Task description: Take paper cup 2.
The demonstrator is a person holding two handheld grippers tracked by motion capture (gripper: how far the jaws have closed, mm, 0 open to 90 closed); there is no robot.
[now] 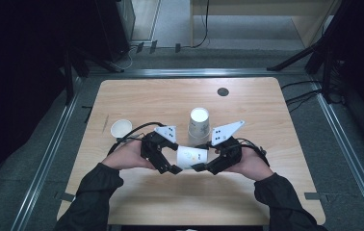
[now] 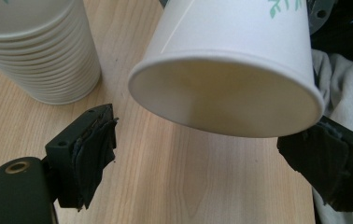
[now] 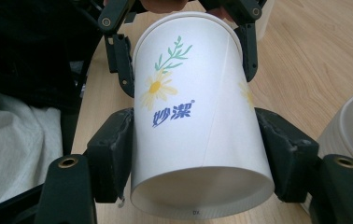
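Wood worktop (image 1: 247,192), dark floor around. Right tool (image 3: 198,154) clamps flowered paper cup (image 3: 195,126) near its base, held sideways beside cup stack (image 1: 199,126). Left tool (image 2: 212,154) wide; jaws flank cup's rim, contact unclear.

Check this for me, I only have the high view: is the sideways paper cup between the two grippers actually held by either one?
Observer: Yes. The right gripper is closed on the cup near its base, with jaws pressed on both sides.
Operator: And the left?
Observer: The left gripper is open. Its jaws stand wide on either side of the cup's rim, not clamped.
Operator: Is the standing cup behind a single cup?
Observer: No, the left gripper view shows a stack of cups, many nested rims, mouths down.
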